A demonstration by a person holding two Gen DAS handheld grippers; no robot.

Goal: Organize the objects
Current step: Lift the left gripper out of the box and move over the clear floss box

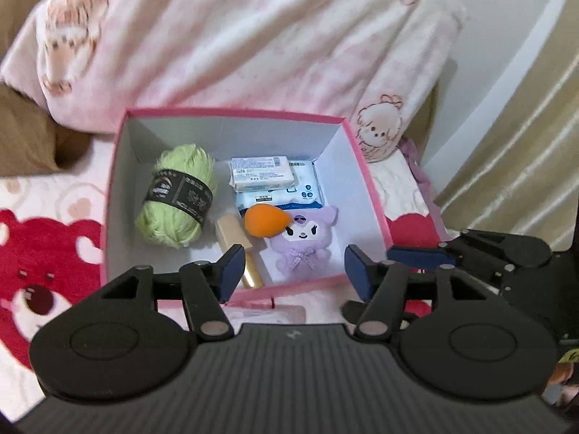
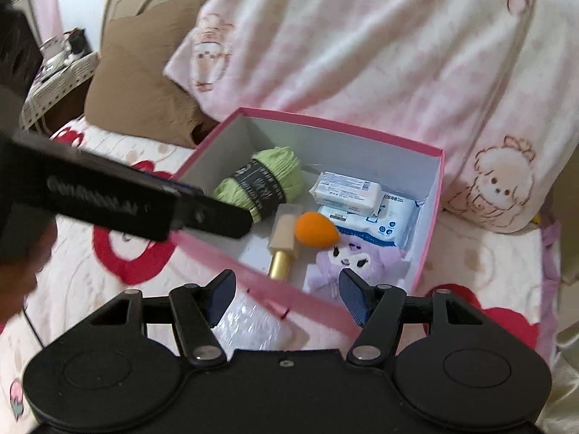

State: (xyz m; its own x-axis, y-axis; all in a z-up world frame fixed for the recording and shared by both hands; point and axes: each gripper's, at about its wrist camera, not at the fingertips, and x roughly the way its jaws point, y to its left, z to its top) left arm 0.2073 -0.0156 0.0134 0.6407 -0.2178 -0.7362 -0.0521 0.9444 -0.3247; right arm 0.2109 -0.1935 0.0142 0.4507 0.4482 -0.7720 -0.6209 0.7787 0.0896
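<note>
Pink box [image 1: 365, 166] sits open on the bed [image 1: 47, 195], white inside. In it: green yarn [image 1: 173, 195] at left, soap pack [image 1: 262, 173] on top of a wipes pack [image 1: 304, 190] at the back, orange sponge [image 1: 266, 220] mid, resting between a beige tube [image 1: 235, 242] and a purple plush [image 1: 302, 242] at front right. Left gripper [image 1: 289, 271] hovers at the box's near rim, jaws apart, holding nothing. Right gripper [image 2: 286, 294] also at the near rim, jaws apart, empty. Pink blanket [image 1: 253, 36] is heaped behind the box. Bubble wrap [image 2: 253, 322] lies on the bed under the right gripper.
</note>
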